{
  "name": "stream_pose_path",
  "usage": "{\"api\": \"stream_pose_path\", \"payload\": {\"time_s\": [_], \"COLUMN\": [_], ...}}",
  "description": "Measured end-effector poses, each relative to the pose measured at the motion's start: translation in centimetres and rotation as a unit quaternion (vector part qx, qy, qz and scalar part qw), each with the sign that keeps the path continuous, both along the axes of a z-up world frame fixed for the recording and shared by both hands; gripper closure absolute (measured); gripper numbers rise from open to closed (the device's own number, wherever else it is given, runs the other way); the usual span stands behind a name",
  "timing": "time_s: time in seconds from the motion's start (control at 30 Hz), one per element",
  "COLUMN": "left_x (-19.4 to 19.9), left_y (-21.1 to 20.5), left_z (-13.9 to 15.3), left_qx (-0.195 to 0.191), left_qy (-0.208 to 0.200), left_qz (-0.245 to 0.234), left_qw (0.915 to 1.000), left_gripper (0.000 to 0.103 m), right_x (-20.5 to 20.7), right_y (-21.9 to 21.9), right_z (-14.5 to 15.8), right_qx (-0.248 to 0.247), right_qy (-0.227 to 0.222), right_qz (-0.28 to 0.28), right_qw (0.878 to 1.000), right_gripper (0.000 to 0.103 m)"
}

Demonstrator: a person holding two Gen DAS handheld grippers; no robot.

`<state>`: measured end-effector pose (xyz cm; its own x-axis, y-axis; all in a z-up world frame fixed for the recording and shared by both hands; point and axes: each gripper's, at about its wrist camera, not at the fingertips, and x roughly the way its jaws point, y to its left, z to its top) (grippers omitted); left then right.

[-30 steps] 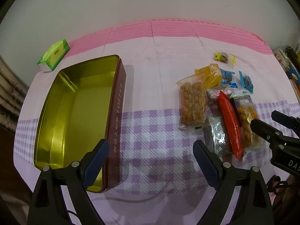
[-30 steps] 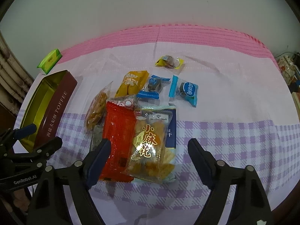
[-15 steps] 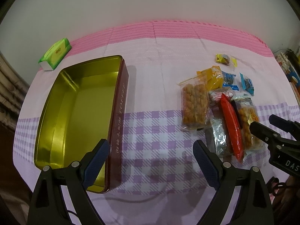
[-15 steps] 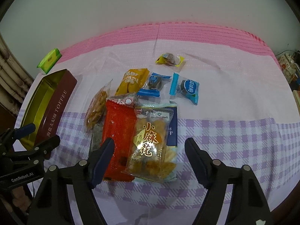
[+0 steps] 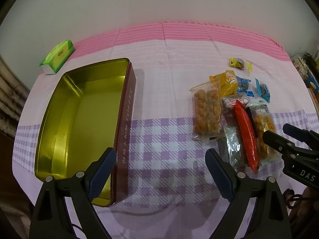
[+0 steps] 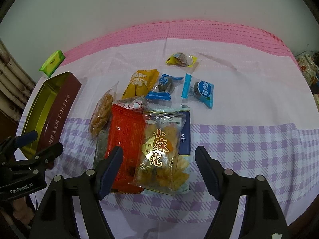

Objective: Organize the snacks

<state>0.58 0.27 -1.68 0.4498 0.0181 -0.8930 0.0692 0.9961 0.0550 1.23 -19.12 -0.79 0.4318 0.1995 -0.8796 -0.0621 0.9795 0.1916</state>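
Right gripper [image 6: 158, 169] edges lower over the snack pile [image 6: 151, 131] mid-tablecloth [image 6: 249, 139], fingers spread, empty, left gripper [image 5: 160, 172] wide apart, holding nothing, beside toffee tin [image 5: 79, 123] near left edge.

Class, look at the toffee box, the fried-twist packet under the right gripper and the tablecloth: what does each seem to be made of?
Toffee box: probably tin-plated metal; its gold inside is glossy and mirror-like, with a rolled rim.
Fried-twist packet: clear plastic film; glare and the snacks showing through.
Tablecloth: looks like woven fabric, matte, with creases.
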Motion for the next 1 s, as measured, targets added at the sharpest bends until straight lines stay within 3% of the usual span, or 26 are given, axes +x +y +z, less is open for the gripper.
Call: {"api": "stream_pose_path", "payload": {"time_s": [0.4,0.73,1.0], "left_x": [0.6,2.0,3.4], "left_y": [0.1,0.3,-0.4], "left_z": [-0.3,-0.3,-0.6], "left_qx": [-0.011,-0.014,-0.024], "left_qy": [0.000,0.000,0.009], "left_qz": [0.002,-0.001,-0.010], "left_qw": [0.9999,0.9999,0.9996], "left_gripper": [0.012,0.012,0.012], "right_x": [0.7,1.4,1.2], "right_y": [-0.2,-0.2,-1.0], "right_z": [-1.3,-2.9,-3.3], "right_qx": [-0.003,0.006,0.030], "right_qy": [0.015,0.030,0.028], "right_qz": [-0.004,-0.009,-0.015], "right_qw": [1.000,0.999,0.999], "right_gripper": [0.035,0.054,0.063]}}
